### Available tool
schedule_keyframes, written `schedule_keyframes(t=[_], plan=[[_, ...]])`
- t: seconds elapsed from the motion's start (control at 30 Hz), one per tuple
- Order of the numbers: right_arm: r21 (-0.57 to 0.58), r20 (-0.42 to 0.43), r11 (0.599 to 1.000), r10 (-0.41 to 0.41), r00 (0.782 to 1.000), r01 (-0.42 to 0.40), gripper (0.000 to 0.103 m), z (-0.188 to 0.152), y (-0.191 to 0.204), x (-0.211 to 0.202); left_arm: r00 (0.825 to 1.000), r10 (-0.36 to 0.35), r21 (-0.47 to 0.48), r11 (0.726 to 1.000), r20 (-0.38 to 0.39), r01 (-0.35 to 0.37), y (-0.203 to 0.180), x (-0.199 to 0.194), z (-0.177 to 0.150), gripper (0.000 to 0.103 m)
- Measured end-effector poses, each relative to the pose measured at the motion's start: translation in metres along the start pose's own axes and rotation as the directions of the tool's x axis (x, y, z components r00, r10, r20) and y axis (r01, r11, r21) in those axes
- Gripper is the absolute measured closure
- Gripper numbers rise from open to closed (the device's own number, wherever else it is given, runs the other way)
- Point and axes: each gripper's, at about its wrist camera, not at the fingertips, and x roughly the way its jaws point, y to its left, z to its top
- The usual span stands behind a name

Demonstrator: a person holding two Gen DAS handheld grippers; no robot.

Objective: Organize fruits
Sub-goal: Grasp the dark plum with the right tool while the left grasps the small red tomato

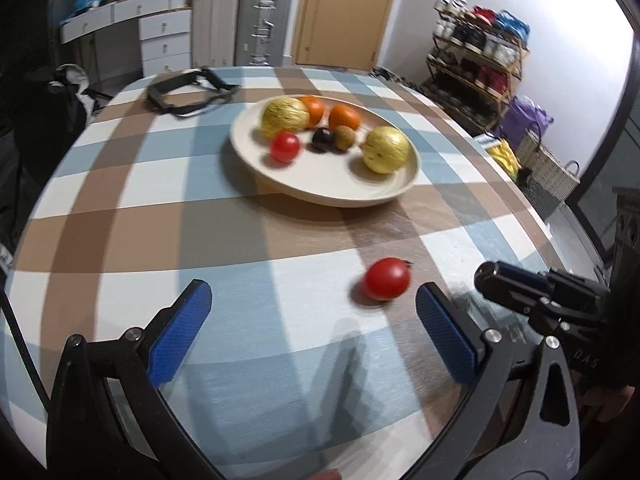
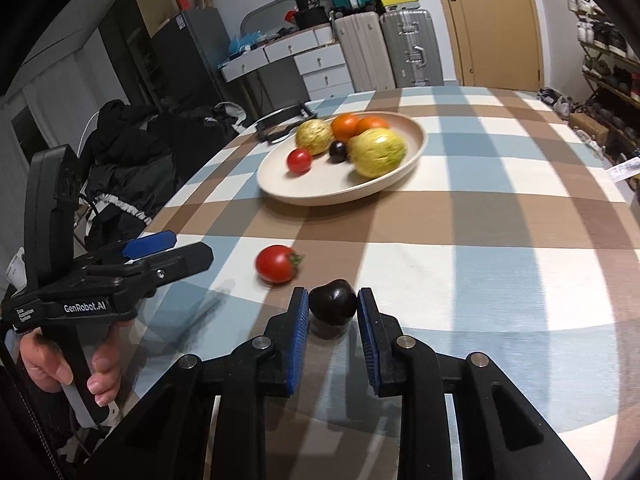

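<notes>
A red tomato [image 1: 387, 279] lies on the checked tablecloth, just ahead of the right fingertip of my left gripper [image 1: 312, 292], which is open and empty. In the right wrist view that tomato [image 2: 275, 263] sits left of my right gripper [image 2: 333, 300], which is shut on a dark plum [image 2: 333, 307] low over the cloth. My left gripper [image 2: 190, 248] shows there too, in a person's hand. Farther back, a cream plate [image 1: 320, 196] [image 2: 340, 198] holds two yellow melons, two oranges, a tomato, a dark plum and a kiwi. My right gripper [image 1: 504, 284] enters at the right edge.
A black strap-like frame [image 1: 188, 92] lies on the table's far left. Dark jackets [image 2: 132, 168] are piled beside the table's left edge. Suitcases [image 1: 262, 24], drawers and a door stand behind; a shoe rack [image 1: 476, 60] and bags are off the right side.
</notes>
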Motion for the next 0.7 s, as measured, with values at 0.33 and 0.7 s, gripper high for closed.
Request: schedule_keyframes(t=[0.33, 0.7], plan=[[0.046, 0.036, 0.998, -0.041, 0.999, 0.039, 0.077, -0.003, -0.036, -0.023, 0.995, -0.061, 0.04, 0.997, -0.085, 0.064, -0.026, 0.032, 0.009, 0.028], [0.058, 0.045, 0.998, -0.034, 0.998, 0.031, 0.077, -0.006, -0.047, -0.027, 0.978, -0.153, 0.036, 0.987, -0.139, 0.16, -0.033, 0.044, 0.01, 0.073]])
